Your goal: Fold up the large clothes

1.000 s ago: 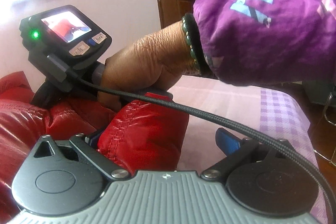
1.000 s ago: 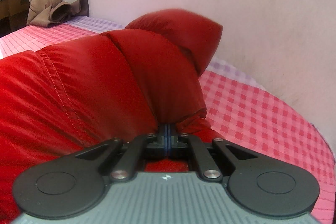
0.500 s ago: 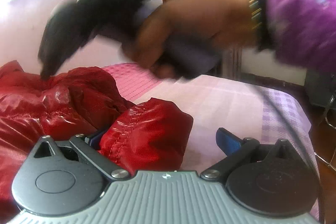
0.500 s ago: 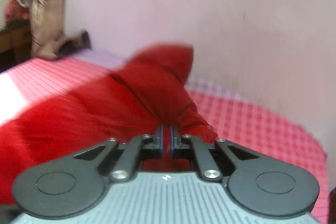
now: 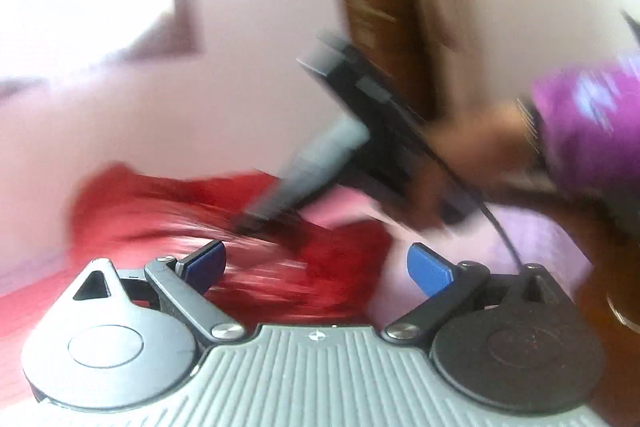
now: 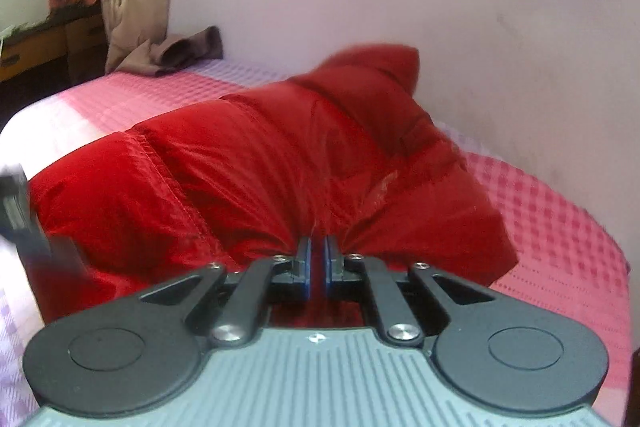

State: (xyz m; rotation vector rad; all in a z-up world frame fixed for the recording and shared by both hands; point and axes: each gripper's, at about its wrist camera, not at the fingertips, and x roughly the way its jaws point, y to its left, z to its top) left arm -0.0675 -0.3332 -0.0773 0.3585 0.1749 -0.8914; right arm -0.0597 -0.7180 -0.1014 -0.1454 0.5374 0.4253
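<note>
Left wrist view: left tool (image 5: 316, 265) spread wide, holding nothing; red jacket (image 5: 256, 227) blurred beyond, bare bed (image 5: 532, 235) right.
Right wrist view: right tool (image 6: 317, 263) nearly closed, pinching the jacket's near edge (image 6: 280, 163); checked bed open rightward, wall (image 6: 500, 47) behind.

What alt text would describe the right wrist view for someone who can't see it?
The right hand-held gripper pinches a fold of a puffy red jacket, its blue pads nearly together. The jacket lies heaped on a pink checked bedspread beside a pale wall.
</note>
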